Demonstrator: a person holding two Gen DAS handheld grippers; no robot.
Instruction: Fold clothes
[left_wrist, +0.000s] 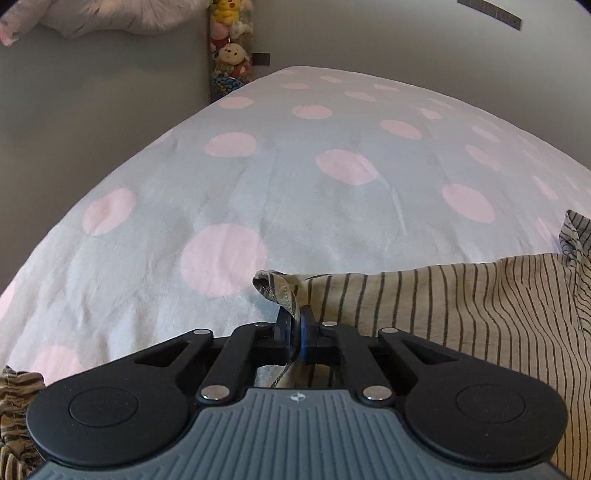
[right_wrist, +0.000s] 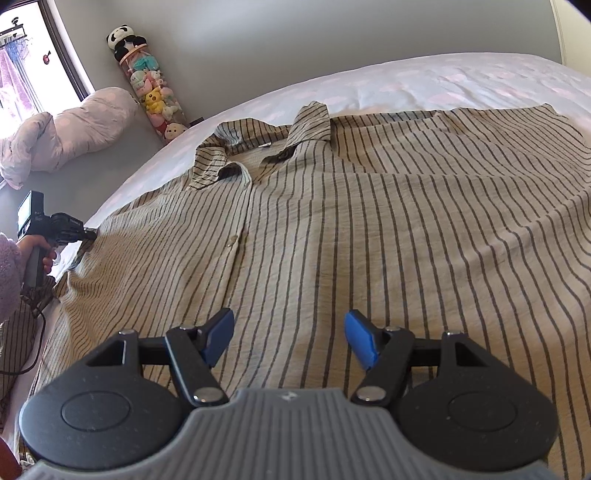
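Left gripper (left_wrist: 294, 325) pinching shirt (right_wrist: 332, 229) edge at left shoulder. Right gripper (right_wrist: 288, 341) spread, hovering over lower front, holding nothing. Shirt flat, front up, on bed (left_wrist: 258, 177). Advice: keep pinch firm, lift edge, carry it toward placket without dragging. Left sleeve and hem cut off.

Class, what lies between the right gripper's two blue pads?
Only the flat striped shirt, seen in the right wrist view; the right gripper stands open above it, gripping nothing.

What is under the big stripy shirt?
The stripy shirt lies spread on a bed cover with pink dots, which shows all around it. The part of the cover right beneath the shirt is hidden, so anything else there cannot be seen.
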